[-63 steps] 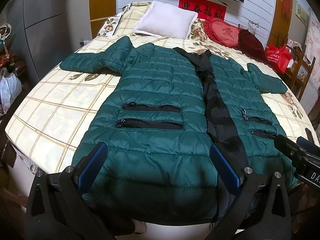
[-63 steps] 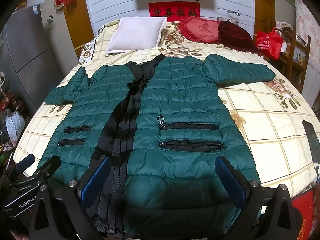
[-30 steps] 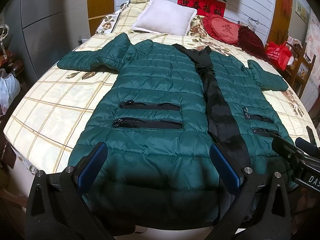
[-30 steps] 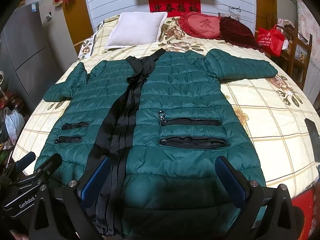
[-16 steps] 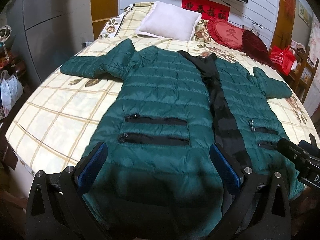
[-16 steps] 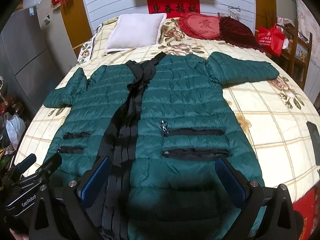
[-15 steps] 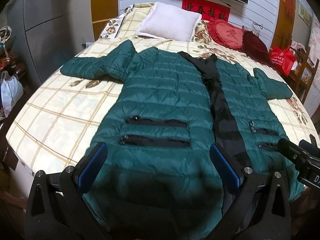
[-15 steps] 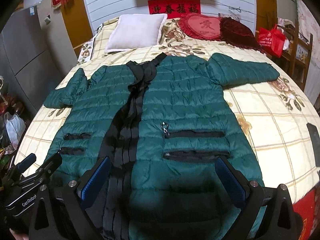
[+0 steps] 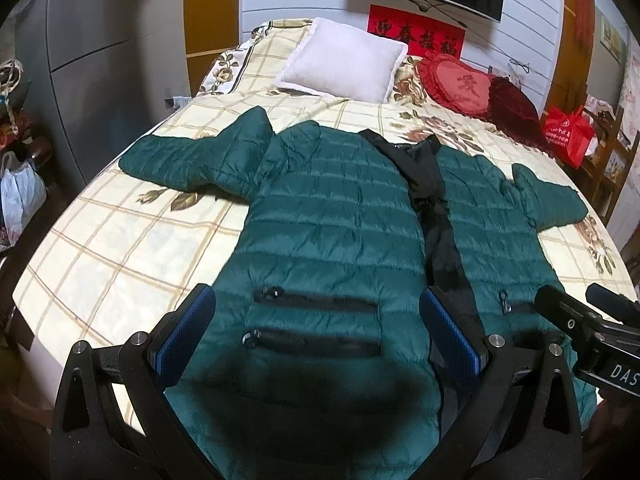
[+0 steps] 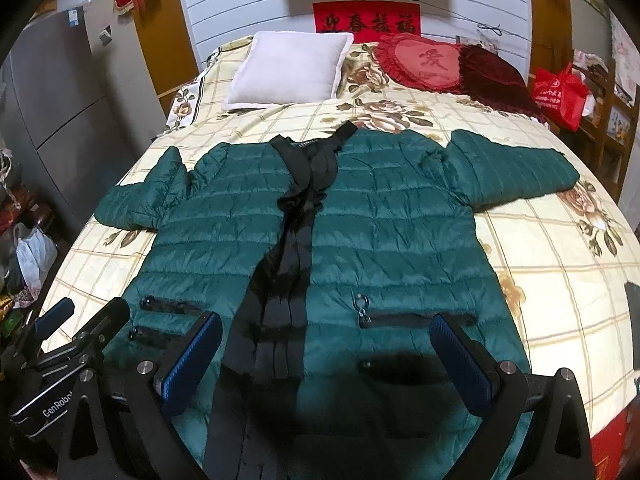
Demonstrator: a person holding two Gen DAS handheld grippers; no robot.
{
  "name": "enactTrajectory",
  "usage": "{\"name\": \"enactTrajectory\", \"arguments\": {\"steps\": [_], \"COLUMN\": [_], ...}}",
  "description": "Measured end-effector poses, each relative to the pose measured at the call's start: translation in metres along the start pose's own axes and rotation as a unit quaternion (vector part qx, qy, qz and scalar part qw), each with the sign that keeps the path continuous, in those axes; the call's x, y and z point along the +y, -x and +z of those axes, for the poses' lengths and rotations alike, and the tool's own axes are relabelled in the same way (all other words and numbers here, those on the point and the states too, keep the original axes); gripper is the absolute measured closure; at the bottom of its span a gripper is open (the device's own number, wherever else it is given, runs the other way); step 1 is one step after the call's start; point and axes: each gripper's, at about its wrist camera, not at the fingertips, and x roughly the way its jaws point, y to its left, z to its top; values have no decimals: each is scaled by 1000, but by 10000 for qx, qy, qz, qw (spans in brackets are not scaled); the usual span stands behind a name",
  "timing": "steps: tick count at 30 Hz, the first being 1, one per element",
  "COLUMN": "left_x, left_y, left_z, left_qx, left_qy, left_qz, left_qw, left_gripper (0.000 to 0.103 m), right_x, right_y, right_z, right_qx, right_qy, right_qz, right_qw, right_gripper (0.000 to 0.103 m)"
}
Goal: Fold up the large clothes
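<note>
both grippers [image 9: 316,330] [image 10: 326,346] rose, perhaps; jaws wide above jacket [image 9: 336,220].

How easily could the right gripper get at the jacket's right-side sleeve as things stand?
Probably yes: the right gripper is open above the green jacket, and the sleeve lies flat on the bed with nothing between.

My tongs' pads [image 9: 184,332] are blue; the jacket [image 9: 336,216] is dark green with a black placket, the bed [image 9: 120,248] cream-checked with roses, the far pillow [image 10: 288,72] white.
</note>
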Motion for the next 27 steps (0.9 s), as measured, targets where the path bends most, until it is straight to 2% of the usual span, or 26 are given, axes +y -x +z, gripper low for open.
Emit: {"name": "enactTrajectory", "arguments": {"steps": [16, 22, 27], "left_x": [11, 13, 26], "left_y": [-25, -31, -34], "left_z": [54, 79, 106], "left_qx": [45, -74, -175], "left_qy": [163, 61, 276], "left_qz": [158, 295, 245], "left_qw": [9997, 9995, 9992], "left_gripper": [1, 1, 1], "right_x": [16, 25, 30], "right_y": [-24, -34, -43], "right_z": [59, 89, 112], "right_qx": [115, 45, 82], "right_qy": [54, 213, 210], "right_qz": [211, 80, 112], "right_qw": [9997, 9997, 9997], "right_gripper": [0, 0, 0]}}
